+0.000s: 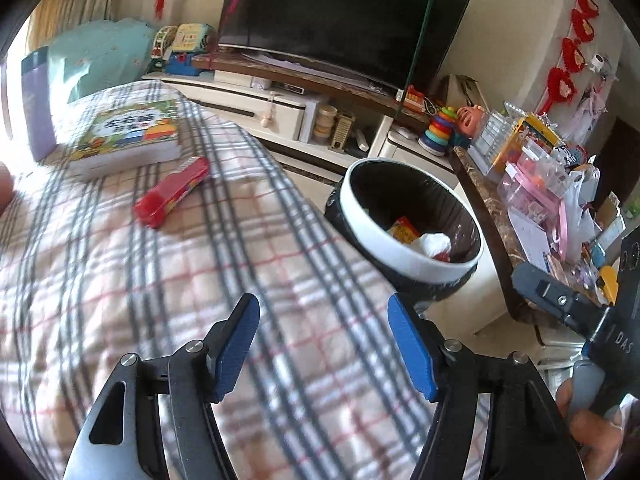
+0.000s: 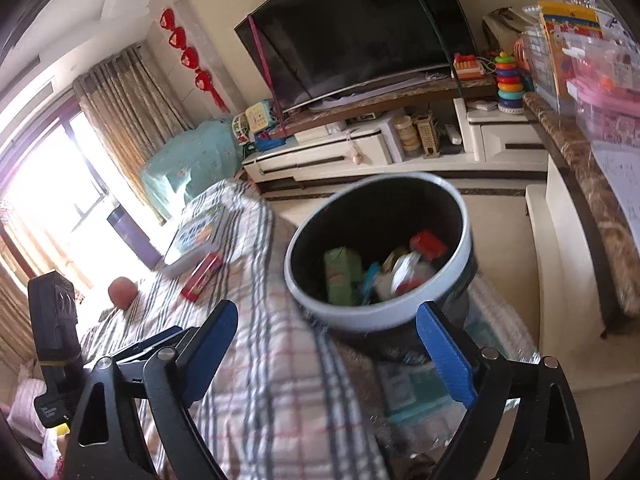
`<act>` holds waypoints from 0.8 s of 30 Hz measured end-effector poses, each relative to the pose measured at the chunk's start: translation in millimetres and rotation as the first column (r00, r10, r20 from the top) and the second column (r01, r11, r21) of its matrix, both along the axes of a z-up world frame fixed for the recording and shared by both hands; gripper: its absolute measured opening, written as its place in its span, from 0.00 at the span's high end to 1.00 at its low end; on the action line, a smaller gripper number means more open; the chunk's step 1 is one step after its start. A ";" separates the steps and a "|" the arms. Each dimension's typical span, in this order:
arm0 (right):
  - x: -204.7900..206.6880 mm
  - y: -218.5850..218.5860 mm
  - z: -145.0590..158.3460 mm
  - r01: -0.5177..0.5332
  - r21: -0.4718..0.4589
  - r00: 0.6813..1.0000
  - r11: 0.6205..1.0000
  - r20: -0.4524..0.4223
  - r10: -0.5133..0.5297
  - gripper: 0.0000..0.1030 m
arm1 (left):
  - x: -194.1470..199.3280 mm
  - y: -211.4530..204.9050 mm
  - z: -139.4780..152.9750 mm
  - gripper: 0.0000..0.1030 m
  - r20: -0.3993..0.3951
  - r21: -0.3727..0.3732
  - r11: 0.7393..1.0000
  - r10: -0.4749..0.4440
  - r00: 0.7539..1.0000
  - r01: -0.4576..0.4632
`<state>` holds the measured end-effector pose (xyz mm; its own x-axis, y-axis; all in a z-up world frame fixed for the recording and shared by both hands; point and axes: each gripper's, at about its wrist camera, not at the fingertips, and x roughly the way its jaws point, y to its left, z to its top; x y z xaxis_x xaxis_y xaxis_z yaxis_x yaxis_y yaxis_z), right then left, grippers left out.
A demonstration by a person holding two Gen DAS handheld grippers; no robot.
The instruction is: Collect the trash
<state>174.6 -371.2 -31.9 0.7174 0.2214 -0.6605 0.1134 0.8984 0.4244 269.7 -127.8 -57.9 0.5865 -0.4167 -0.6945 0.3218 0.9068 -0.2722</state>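
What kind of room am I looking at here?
Most likely a family living room: a big television on a low cabinet, children's toys beside it, and window curtains.

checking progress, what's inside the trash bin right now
The trash bin holds a green carton, a red packet and crumpled white wrappers. Anything beneath that pile is covered.

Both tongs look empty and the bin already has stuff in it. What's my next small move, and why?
Probably swing the left tongs toward the red packet lying on the plaid cover beside the book. Both tongs are open and empty, and that packet looks like the nearest loose trash outside the bin.
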 end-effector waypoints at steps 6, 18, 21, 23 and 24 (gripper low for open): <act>-21.0 25.7 -5.6 -0.014 -0.004 1.000 1.000 -0.011 0.014 0.11 | -45.5 31.5 11.2 0.35 0.052 -0.013 0.999 0.030 0.998 -0.029; -78.1 71.4 69.2 0.050 -0.193 0.968 0.980 0.251 0.000 0.00 | -163.0 81.4 51.2 0.01 0.386 -0.029 0.988 0.152 0.910 -0.153; -100.3 82.6 74.3 0.123 -0.278 0.940 0.953 0.341 -0.022 0.00 | -180.1 82.2 47.8 0.01 0.427 -0.008 0.983 0.170 0.888 -0.184; -111.3 85.9 70.2 0.165 -0.307 0.926 0.937 0.374 -0.040 0.00 | -191.3 79.1 44.8 0.01 0.457 0.006 0.980 0.176 0.872 -0.201; -114.3 86.7 68.6 0.179 -0.312 0.921 0.933 0.387 -0.047 0.00 | -199.7 78.7 43.0 0.01 0.477 0.018 0.976 0.181 0.860 -0.216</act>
